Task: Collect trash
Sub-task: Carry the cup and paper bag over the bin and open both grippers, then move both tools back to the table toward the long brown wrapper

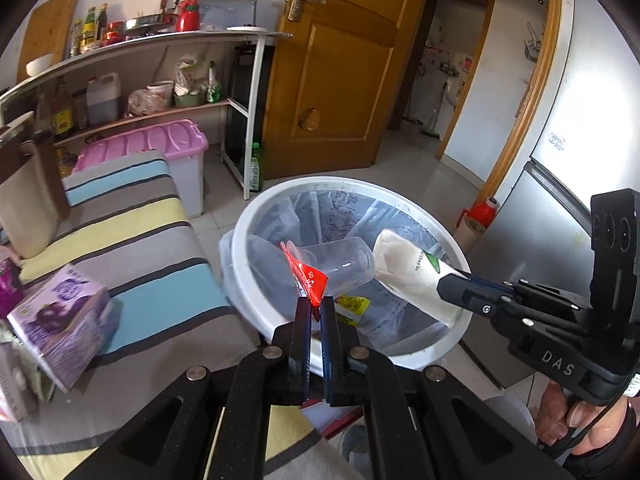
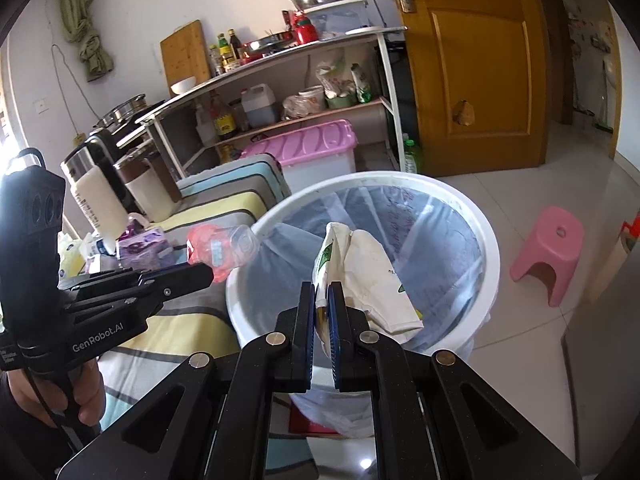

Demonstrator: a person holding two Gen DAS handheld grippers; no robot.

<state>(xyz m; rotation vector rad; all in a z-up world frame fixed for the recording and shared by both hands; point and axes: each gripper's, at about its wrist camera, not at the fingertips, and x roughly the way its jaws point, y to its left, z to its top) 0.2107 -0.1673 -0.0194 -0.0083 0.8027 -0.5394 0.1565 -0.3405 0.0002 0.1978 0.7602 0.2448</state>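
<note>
Everything sat around the white bin [image 1: 256, 216], lined with a clear bag, beside the striped table cloth [image 1: 132, 216].

Left of the bin, a purple box [image 1: 60, 320] lay tilted on the cloth, well apart from the rim.

Over the bin's near-left rim, your left gripper [image 1: 316, 308] was clenched on the red label [image 1: 310, 280] of a clear plastic bottle [image 1: 340, 264]. The bottle hung above the bin's mouth, its long axis running roughly level, away from the jaws and toward the bin's right side. In the right wrist view the same bottle [image 2: 224, 250] appeared at the bin's left rim, beyond your left gripper [image 2: 210, 272].

Further right over the bin's mouth, your right gripper [image 1: 444, 288] was clamped on one end of a crumpled white paper bag [image 1: 408, 276] with a green mark. Its long axis slanted up and leftward from the jaws toward the bottle. In its own view, your right gripper [image 2: 321, 312] pinched the bag [image 2: 372, 280] by a thin edge, the bag spreading above the bin's liner [image 2: 440, 240].
</note>
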